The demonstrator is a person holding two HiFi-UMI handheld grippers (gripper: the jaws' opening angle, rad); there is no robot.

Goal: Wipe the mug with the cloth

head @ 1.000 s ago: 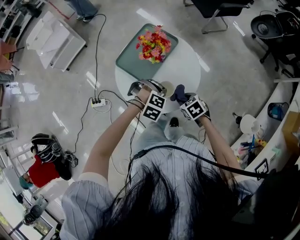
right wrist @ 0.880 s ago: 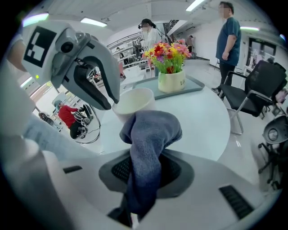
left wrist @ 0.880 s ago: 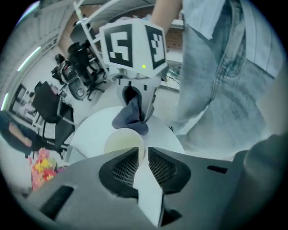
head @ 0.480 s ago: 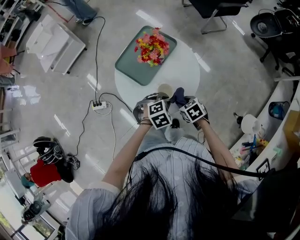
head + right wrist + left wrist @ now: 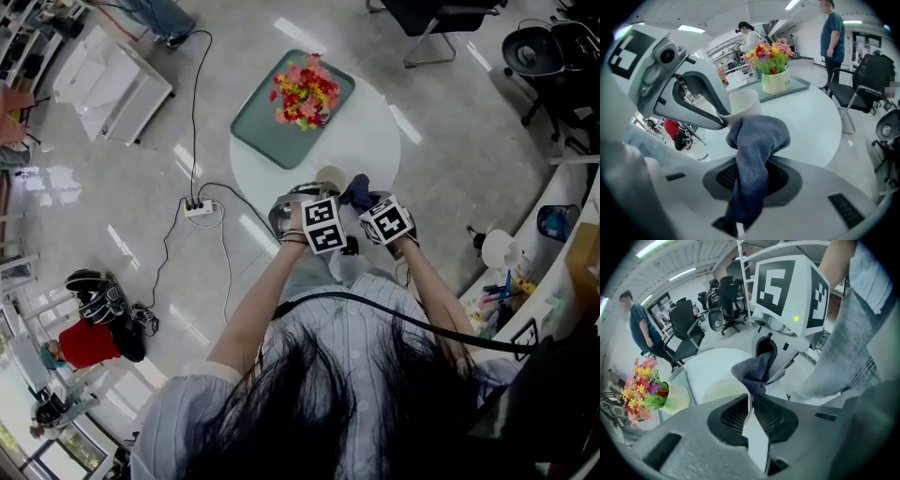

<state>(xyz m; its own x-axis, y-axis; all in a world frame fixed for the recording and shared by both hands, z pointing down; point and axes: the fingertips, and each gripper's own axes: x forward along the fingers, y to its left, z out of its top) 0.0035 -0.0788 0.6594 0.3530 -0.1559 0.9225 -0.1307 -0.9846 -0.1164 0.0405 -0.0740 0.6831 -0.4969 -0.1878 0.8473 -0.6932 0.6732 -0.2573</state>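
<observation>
Right gripper view: the blue-grey cloth (image 5: 757, 140) is clamped by the right gripper (image 5: 751, 183), the white mug (image 5: 745, 104) pinched at its rim by the left gripper (image 5: 723, 122); firm rubbing is advised.

Nubby woven cloth (image 5: 757, 140) (smooth mug (image 5: 743, 105))
</observation>
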